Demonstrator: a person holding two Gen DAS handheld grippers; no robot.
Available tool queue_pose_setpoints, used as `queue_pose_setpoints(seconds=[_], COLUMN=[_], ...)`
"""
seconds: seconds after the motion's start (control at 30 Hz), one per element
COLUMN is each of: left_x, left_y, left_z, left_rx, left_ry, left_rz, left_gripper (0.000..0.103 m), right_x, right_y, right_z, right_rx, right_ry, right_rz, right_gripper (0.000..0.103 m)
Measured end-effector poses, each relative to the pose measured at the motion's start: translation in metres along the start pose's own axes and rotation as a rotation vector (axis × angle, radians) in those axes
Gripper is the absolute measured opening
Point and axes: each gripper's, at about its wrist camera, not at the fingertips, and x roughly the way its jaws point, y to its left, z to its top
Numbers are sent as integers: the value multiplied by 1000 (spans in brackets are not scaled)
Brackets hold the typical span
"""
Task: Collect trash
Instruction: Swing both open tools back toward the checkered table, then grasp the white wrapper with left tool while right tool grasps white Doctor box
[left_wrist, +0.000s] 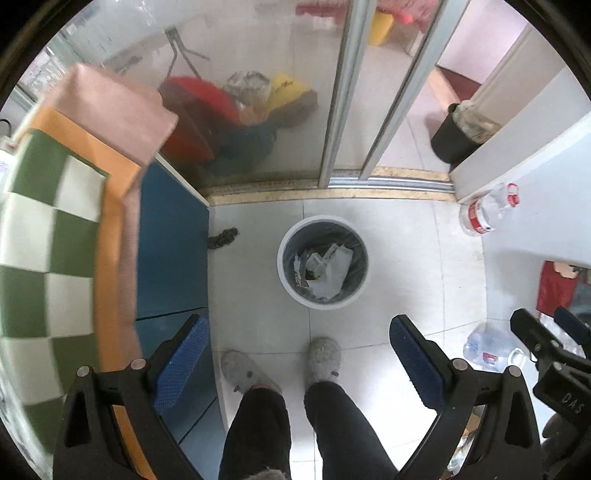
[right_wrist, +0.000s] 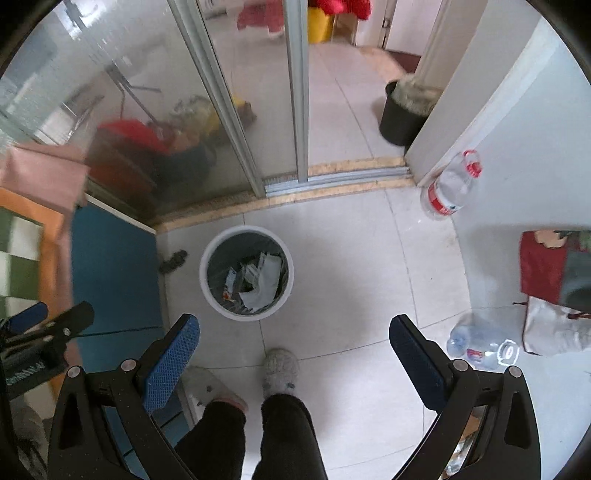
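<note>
A white round trash bin (left_wrist: 282, 273) lined with a dark bag stands on the tiled floor and holds crumpled paper and wrappers (left_wrist: 325, 269). It also shows in the right wrist view (right_wrist: 205, 275). My left gripper (left_wrist: 295, 332) is open and empty, held high above the floor, just short of the bin. My right gripper (right_wrist: 294, 328) is open and empty, also high, with the bin ahead and to its left. The right gripper's fingers (left_wrist: 532, 332) show at the left view's right edge.
A table with a checked cloth (left_wrist: 40, 229) and blue cabinet (left_wrist: 170, 236) stand at left. Clear plastic bottles lie on the floor at right (right_wrist: 452, 188) (right_wrist: 480, 345). A glass sliding door (right_wrist: 236, 122) is ahead, a black pot (right_wrist: 400, 114) beyond. The person's slippered feet (left_wrist: 321, 358) are below.
</note>
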Motion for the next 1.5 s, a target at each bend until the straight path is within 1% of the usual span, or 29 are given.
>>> queue_pose_setpoints(seconds=[0.13,0.17,0.23,0.33,0.43,0.53,0.6,0.67,0.7,0.73,0.77,0.8,0.83,0.87,0.9,0.93,1.0,1.07,1.1,1.13,1.17,1.2,1.23,1.27,1.3,1.33,1.4,1.5], left_x=[-54,-69,-89,-114,-135,-156,-173,-191,-198,-207,-215,-219,-224,-228,-231,-231,-231,-227,-222,-218,-213,-207,-203,-195,-186,-178,-161,-142], left_y=[0,0,3,9,20,41,64,100,115,137,160,178,201,230,256,273,329,371,402,420,444,463,478,494,511,523,547,572], left_z=[-9,-12,-15,-22,-24,-24,-24,-26,-28,-29,-31,-34,-39,-44,-51,-56,-72,-87,-94,-100,-108,-114,-117,-119,-121,-122,-122,-116], left_rx=[-19,-26,-34,-48,-76,-119,-165,-233,-261,-299,-334,-361,-393,-430,-465,-492,-576,-644,-693,-727,-771,-807,-830,-851,-868,-881,-904,-925], left_ry=[-31,-42,-58,-80,-110,-159,-206,-259,-279,-299,-307,-311,-316,-318,-310,-302,-277,-244,-222,-209,-189,-171,-156,-136,-108,-88,-57,-31], left_rz=[-12,-20,-32,-46,-40,-17,5,10,19,41,60,77,110,171,239,290,436,537,583,603,616,617,616,616,616,610,586,553], left_gripper=[101,101,101,101,101,101,101,101,101,101,102,103,103,103,103,103,103,103,103,103,103,103,103,103,103,103,103,103], right_x=[-67,-79,-109,-134,-157,-179,-187,-197,-202,-201,-205,-205,-207,-207,-208,-207,-203,-198,-194,-189,-180,-173,-162,-155,-144,-137,-111,-81], right_y=[0,1,3,4,8,27,47,76,100,115,146,168,198,223,259,299,365,433,476,508,553,578,613,630,659,678,717,758], right_z=[-3,-5,-7,-10,-10,-4,1,8,13,15,17,17,17,16,14,10,3,-6,-12,-17,-24,-30,-36,-41,-47,-49,-59,-69], right_rx=[-22,-28,-39,-37,-33,-53,-76,-117,-159,-186,-245,-287,-344,-398,-478,-571,-725,-867,-952,-1012,-1093,-1143,-1210,-1249,-1320,-1369,-1463,-1569], right_ry=[-37,-48,-70,-68,-63,-70,-73,-69,-68,-67,-59,-51,-41,-36,-34,-30,-27,-31,-27,-26,-24,-17,-22,-41,-72,-82,-73,-49], right_rz=[26,25,30,62,97,146,176,215,241,251,268,280,295,304,307,296,275,243,224,203,175,156,116,84,28,-5,-75,-132], right_gripper=[103,103,103,103,103,103,103,103,103,103,103,103,103,103,103,103,103,103,103,103,103,103,103,103,103,103,103,99])
